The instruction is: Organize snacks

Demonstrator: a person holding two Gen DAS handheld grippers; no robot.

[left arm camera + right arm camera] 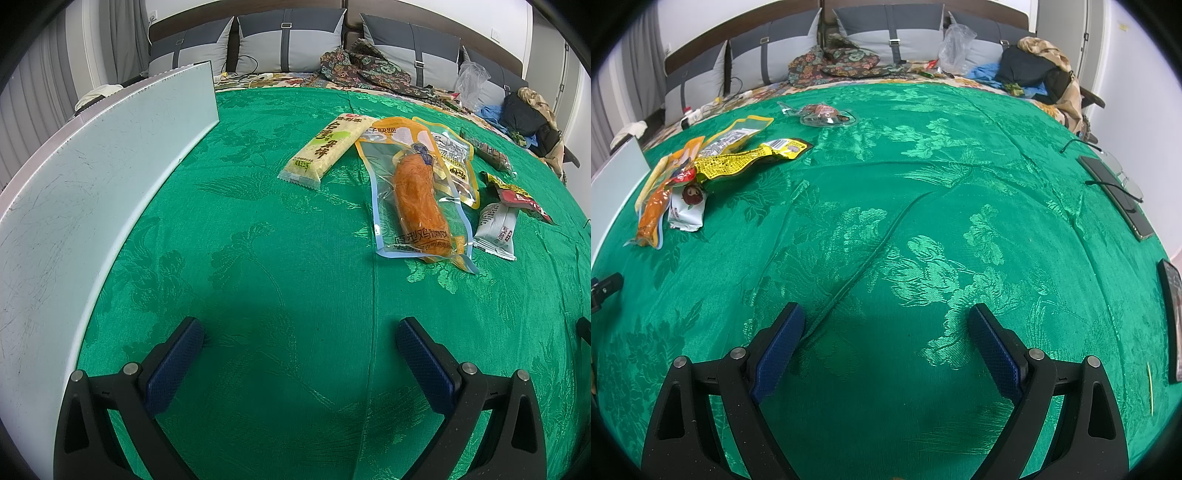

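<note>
Left wrist view: the left gripper (299,332) hangs with its blue-padded fingers spread wide and holding nothing above a green brocade cloth (258,258) that covers the work surface. A long white board (92,177) stands on edge along the cloth's left border. Snacks lie in a loose cluster on the cloth, beyond the gripper and to its right, well apart from the board. The orange sausage pack (417,195), in a clear pouch with a blue border, lies at the centre of that cluster. Just to its left a pale rice cracker bar (325,147) rests on the cloth. A yellow-edged pouch (454,155) is partly tucked beneath the sausage pack on its right. A small white packet (496,229) lies just right of the sausage pack, with a red and black wrapper (524,199) touching its far end. A dark sausage stick (487,149) lies farther back.

Right wrist view: the right gripper (886,328) likewise has its fingers apart and empty over bare cloth. From this side the cluster sits far off to the left. A clear vacuum pack (823,114) lies alone beyond the cluster. Two dark phones (1119,195) with cables rest along the cloth's right edge.
</note>
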